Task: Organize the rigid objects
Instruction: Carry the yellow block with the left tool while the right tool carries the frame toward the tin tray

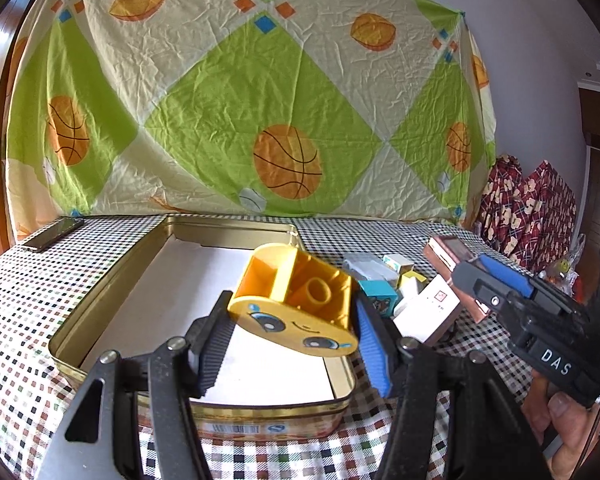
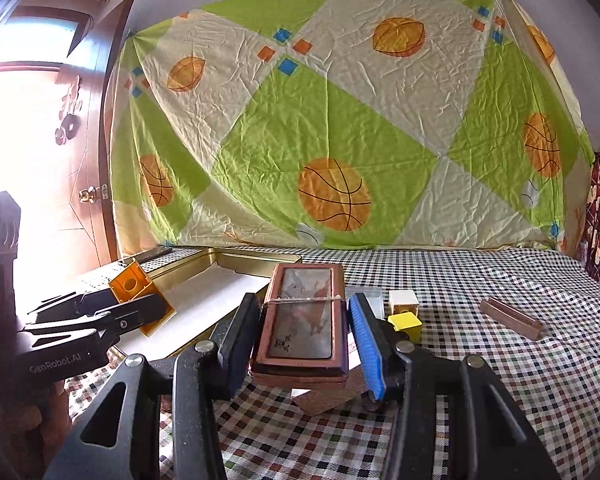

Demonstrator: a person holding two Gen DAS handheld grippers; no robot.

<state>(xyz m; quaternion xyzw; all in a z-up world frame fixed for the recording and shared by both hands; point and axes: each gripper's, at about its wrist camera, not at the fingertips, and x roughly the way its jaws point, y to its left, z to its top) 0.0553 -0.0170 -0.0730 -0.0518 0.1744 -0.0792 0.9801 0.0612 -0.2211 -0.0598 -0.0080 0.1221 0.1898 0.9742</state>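
**Set both loads flat into the tin**

Left tongs (image 1: 292, 332) are clamped on the yellow holder (image 1: 296, 300), above the gold tin (image 1: 100, 280); lower it level. Right tongs (image 2: 300, 332) clamp the brown box (image 2: 302, 320) over the table (image 2: 500, 360); bring it across beside the holder.

Yellow holder (image 1: 296, 300) tilted over tin (image 1: 112, 276)

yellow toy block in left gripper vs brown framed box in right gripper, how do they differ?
The yellow toy block is bright plastic with a cartoon face and open hollow compartments; the brown framed box is closed, flat and tied with string. The block hangs tilted over the gold tin; the box sits beside the tin, above the checked cloth. Both are clamped between gripper fingers.
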